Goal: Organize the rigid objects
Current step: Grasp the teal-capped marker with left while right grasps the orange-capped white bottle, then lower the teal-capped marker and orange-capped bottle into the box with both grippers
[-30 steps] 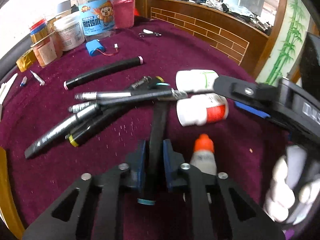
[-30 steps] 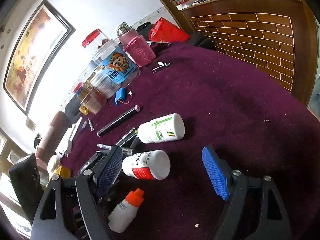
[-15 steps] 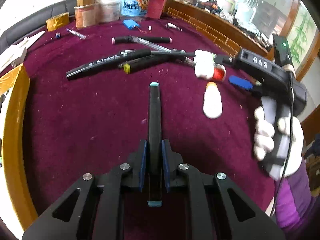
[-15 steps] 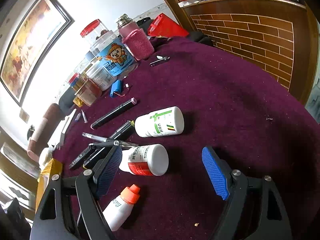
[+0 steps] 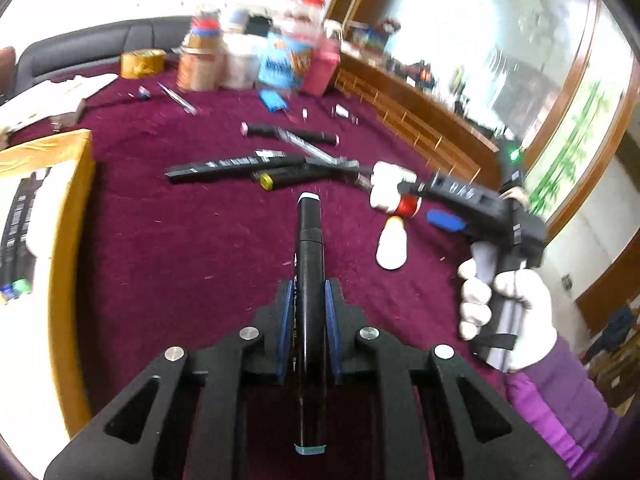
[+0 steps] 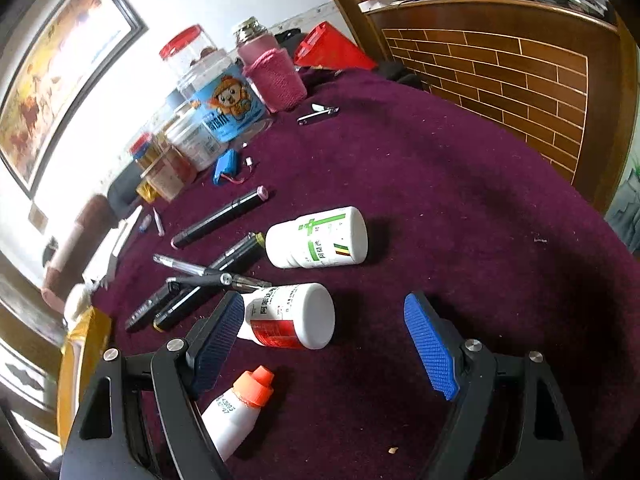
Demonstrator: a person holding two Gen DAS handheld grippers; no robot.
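Note:
My left gripper (image 5: 307, 300) is shut on a black marker (image 5: 309, 248) with a teal end cap, held above the maroon tablecloth and pointing forward. My right gripper (image 6: 324, 344) is open, low over a white bottle with a red label (image 6: 290, 316), which lies between its blue pads. A small white bottle with an orange cap (image 6: 240, 408) lies by the right gripper's left finger. A white bottle with a green label (image 6: 320, 238) lies farther off. Several black markers and pens (image 6: 208, 276) lie in a pile; they also show in the left wrist view (image 5: 256, 166).
A wooden tray (image 5: 64, 216) holding markers stands at the left. Jars and a pink-wrapped flask (image 6: 272, 76) stand at the table's far edge, with a blue battery pack (image 6: 226, 166) and nail clippers (image 6: 318, 114) nearby. A wooden counter (image 6: 500, 60) lies beyond the table.
My left gripper has lifted the black marker out of the pile and pulled back and left, bringing the wooden tray into view. My right gripper has stayed open over the red-label bottle.

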